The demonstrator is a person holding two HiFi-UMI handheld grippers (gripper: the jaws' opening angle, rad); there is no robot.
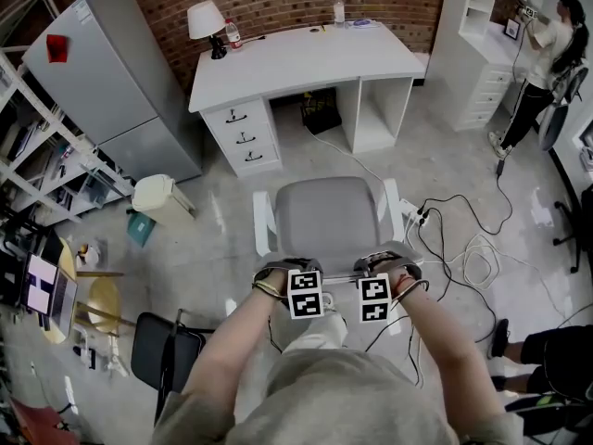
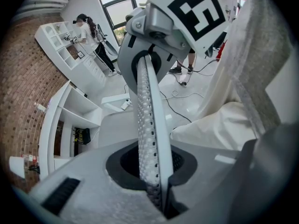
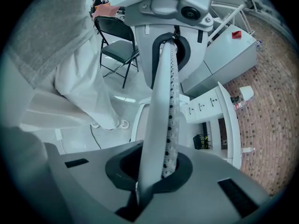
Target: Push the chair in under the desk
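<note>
A chair with a grey seat (image 1: 324, 216) and white armrests faces the white desk (image 1: 306, 58), a short way in front of its knee gap. My left gripper (image 1: 298, 276) and right gripper (image 1: 371, 272) sit side by side on the top edge of the chair's back. In the left gripper view the perforated white backrest (image 2: 148, 125) runs edge-on into my left gripper (image 2: 156, 190), which is shut on it. In the right gripper view the same backrest (image 3: 163, 106) is clamped in my right gripper (image 3: 149, 185).
Cables and a power strip (image 1: 463, 239) lie on the floor right of the chair. A cream bin (image 1: 162, 200) and a grey cabinet (image 1: 120, 82) stand to the left. A black folding chair (image 1: 162, 350) is behind left. A person (image 1: 547, 54) stands at the shelves, far right.
</note>
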